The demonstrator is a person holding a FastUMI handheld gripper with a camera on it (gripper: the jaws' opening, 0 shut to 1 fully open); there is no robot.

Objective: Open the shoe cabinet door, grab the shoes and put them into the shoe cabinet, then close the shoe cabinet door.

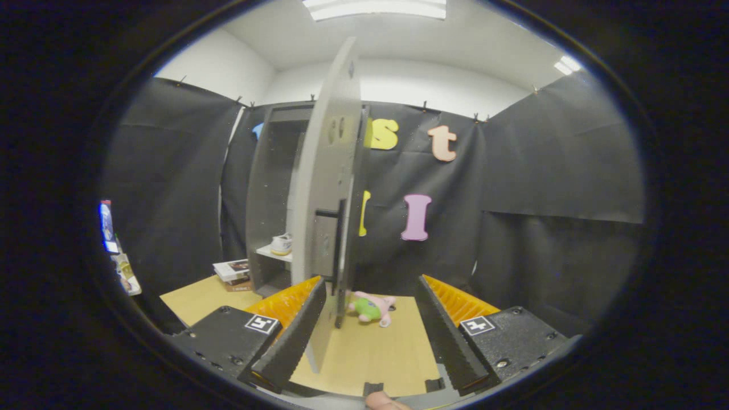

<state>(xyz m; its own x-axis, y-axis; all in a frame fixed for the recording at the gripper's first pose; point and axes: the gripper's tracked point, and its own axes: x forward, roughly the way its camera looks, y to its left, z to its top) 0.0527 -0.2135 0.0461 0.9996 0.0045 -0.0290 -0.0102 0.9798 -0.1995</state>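
Shoe cabinet (267, 188) stands at the far left of the wooden table (370, 353), and 1 pale shoe (281, 244) already sits on its shelf, so by my read we're into the last step: getting the door shut. Left of the cabinet, a small stack of books (232, 273) lies on the table, near the cabinet's foot. Then the door (327, 199) itself, swung wide and seen almost edge-on, its dark handle (340, 250) on the right face. Down low, the gripper (369, 336) has its 2 fingers spread well apart, pinching nothing; the door's near edge pokes in between them, hard against the left finger (293, 336), though I can't tell whether it truly touches. A small plush toy (371, 307) lies on the table just beyond the fingers, to the right of the door. The gripper is held level, aimed at the far wall. Next call, I'd judge: push that door leftward toward the cabinet front, sweeping steadily so it doesn't slip off the finger.
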